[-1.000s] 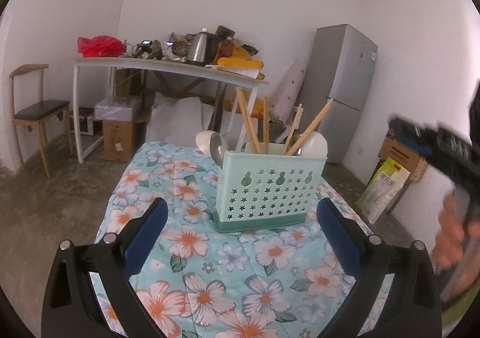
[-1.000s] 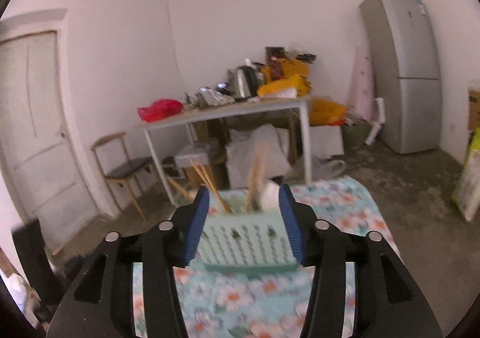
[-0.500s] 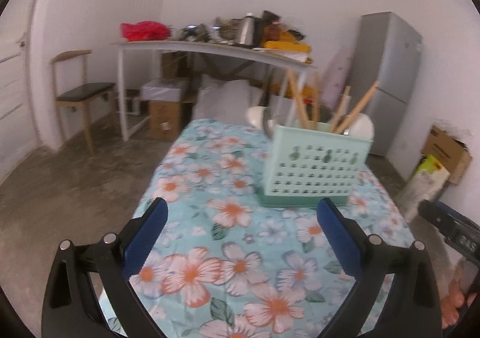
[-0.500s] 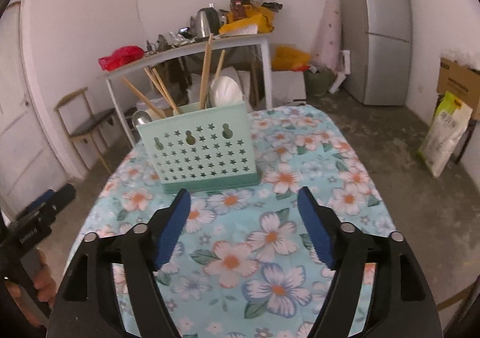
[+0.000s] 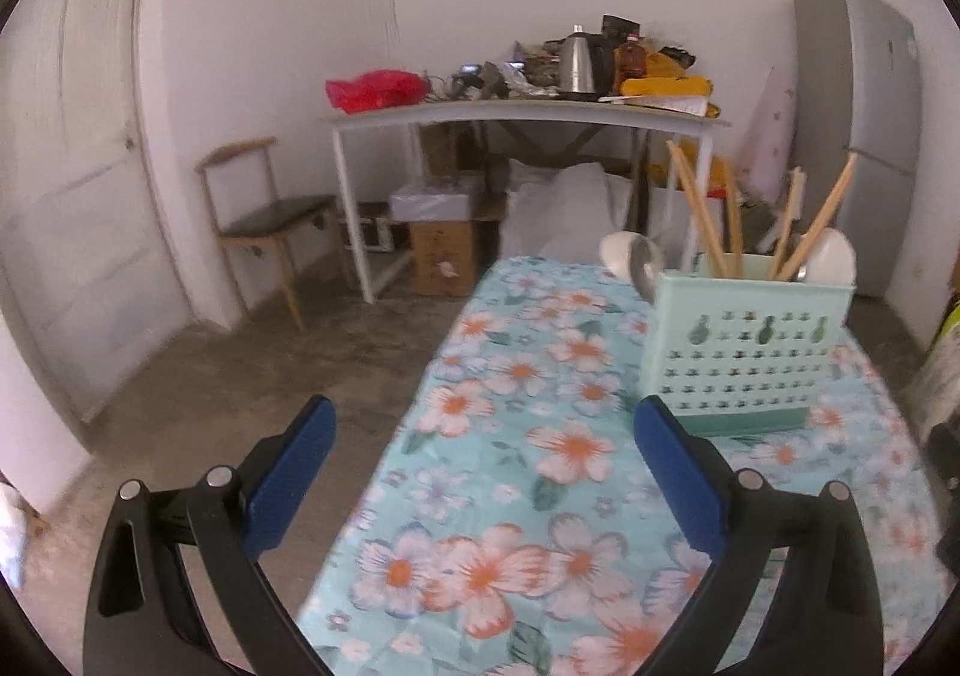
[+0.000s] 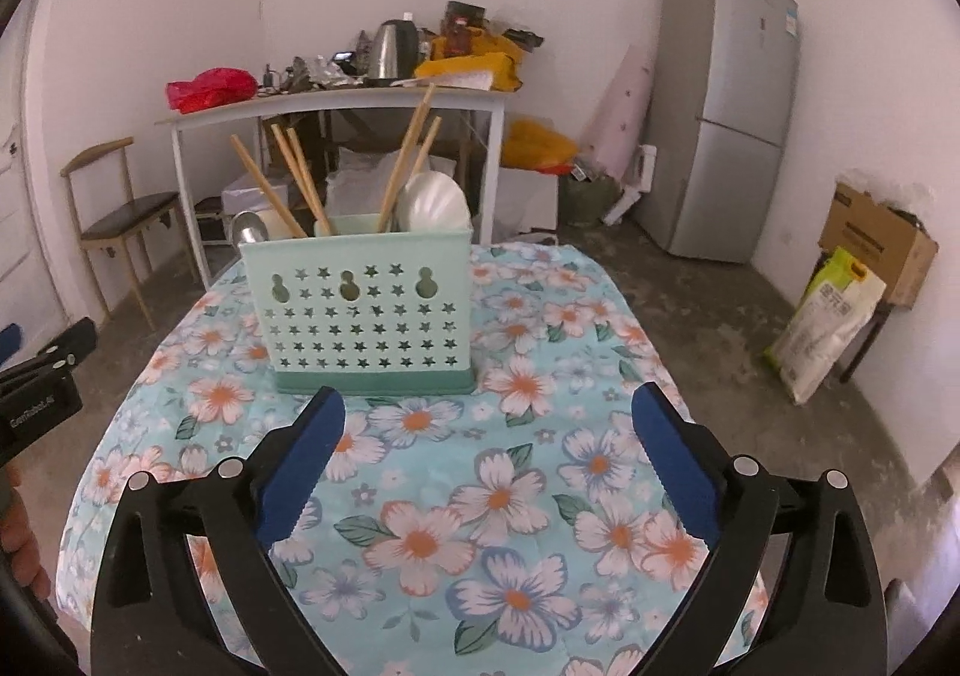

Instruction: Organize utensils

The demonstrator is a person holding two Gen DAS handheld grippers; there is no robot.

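Note:
A mint green utensil holder with star holes stands upright on the floral tablecloth; it also shows in the left wrist view. Wooden chopsticks, white spoons and a metal spoon stand in it. My right gripper is open and empty, near the table's front, short of the holder. My left gripper is open and empty, over the table's left edge, left of the holder. The left gripper's body shows at the left edge of the right wrist view.
Behind the table stands a white cluttered table with a kettle and red bag. A chair and a door are at the left, a grey fridge and boxes at the right.
Both grippers have pulled back from the holder. The left view has swung left toward the table's left edge. The right gripper has opened wider; the holder now sits beyond its tips.

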